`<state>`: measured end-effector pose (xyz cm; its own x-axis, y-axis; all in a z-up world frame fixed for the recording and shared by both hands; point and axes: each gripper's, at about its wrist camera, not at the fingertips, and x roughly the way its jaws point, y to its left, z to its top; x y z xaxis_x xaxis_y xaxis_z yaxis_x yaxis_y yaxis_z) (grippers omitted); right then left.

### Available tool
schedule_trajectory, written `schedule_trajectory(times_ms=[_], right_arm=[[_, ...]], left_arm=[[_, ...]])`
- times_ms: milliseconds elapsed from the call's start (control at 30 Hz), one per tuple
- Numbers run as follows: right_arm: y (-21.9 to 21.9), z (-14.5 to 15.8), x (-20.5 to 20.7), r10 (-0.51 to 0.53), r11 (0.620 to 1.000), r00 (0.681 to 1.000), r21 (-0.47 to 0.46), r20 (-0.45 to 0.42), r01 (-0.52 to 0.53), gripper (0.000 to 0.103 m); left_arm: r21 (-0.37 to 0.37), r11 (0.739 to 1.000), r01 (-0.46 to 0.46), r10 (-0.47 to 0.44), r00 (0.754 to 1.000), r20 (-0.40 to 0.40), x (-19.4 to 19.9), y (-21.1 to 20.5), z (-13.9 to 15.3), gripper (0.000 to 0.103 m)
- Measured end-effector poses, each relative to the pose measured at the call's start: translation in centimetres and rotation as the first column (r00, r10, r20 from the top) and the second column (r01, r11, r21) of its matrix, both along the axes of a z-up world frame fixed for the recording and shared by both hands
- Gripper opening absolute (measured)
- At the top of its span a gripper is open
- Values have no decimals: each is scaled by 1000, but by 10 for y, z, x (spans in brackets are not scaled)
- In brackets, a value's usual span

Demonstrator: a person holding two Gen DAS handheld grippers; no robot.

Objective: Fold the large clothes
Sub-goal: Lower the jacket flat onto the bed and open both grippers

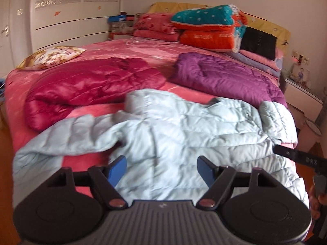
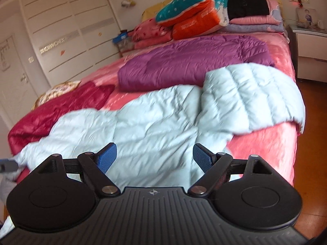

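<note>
The pale blue quilted down jacket (image 1: 173, 134) lies spread and rumpled across the near edge of the bed with the pink patterned cover (image 1: 143, 49). One sleeve trails toward the left corner, and the other is doubled back on the right, where it hangs partly past the mattress edge. Behind it lie a glossy crimson puffer jacket (image 1: 92, 83) and a purple quilted puffer jacket (image 2: 194, 61), both roughly folded, the purple one touching or nearly touching the blue sleeve.

The left gripper (image 1: 161, 169) hovers over the jacket's lower body with its blue-padded fingers (image 1: 116, 169) spread wide and nothing between them. The right gripper (image 2: 155, 159) is likewise released and empty above the fabric. Both views are smeared, so I cannot tell how close the pads sit to the cloth.

Judging from this, folding has barely begun and a hem or sleeve must next be pinched. The slick, puffy shell may slip out of a shallow pinch, or the fingers may catch only the top layer, leaving the lining bunched. Pulling on the overhanging sleeve could drag the whole jacket off the bed, and a wide sweep might disturb the purple jacket behind.
</note>
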<state>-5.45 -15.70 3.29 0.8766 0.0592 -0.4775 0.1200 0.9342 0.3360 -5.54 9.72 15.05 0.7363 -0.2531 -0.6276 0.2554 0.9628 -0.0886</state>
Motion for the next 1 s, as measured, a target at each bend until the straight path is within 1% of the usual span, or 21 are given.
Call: schedule_trajectory(times_ms=[100, 133, 233, 300, 367, 467, 533, 600, 700, 833, 933, 967, 1000], right_arm=[[11, -1, -12, -1, 1000, 1000, -12, -29, 0, 102], [16, -2, -25, -3, 1000, 999, -11, -36, 3, 102], [24, -1, -40, -12, 1000, 998, -21, -62, 11, 102], [32, 2, -59, -17, 998, 997, -62, -69, 12, 102], [39, 6, -75, -17, 996, 997, -94, -70, 10, 102], [43, 14, -86, -29, 992, 997, -124, -67, 20, 102], [47, 20, -99, -38, 992, 997, -123, -67, 29, 102], [48, 27, -116, -48, 993, 997, -107, -66, 40, 102], [45, 29, -128, -75, 996, 995, -59, -66, 71, 102], [40, 28, -138, -111, 994, 991, -29, -71, 109, 102], [31, 23, -139, -136, 991, 987, -2, -88, 136, 102], [29, 19, -137, -142, 990, 985, 10, -96, 143, 102], [26, 17, -136, -150, 988, 983, 20, -104, 152, 102]], left_arm=[[-20, 999, -48, 47, 999, -12, -6, 30, -3, 76], [-31, 997, -66, 65, 998, -17, -8, 40, -3, 76], [-82, 988, -127, 125, 991, -39, -12, 72, -6, 76], [-132, 976, -173, 167, 984, -60, -12, 95, -7, 76], [-202, 955, -219, 207, 975, -81, -12, 118, -8, 79], [-310, 904, -294, 265, 955, -132, -7, 150, -11, 86], [-366, 872, -326, 290, 945, -150, -2, 167, -14, 88], [-402, 844, -354, 313, 935, -166, 4, 181, -16, 90], [-467, 795, -388, 340, 922, -188, 14, 199, -21, 91], [-545, 709, -448, 366, 894, -259, 32, 217, -38, 91], [-580, 655, -484, 375, 875, -306, 49, 225, -51, 90], [-597, 631, -496, 375, 868, -324, 53, 227, -55, 89], [-619, 601, -505, 372, 863, -342, 58, 229, -59, 89]])
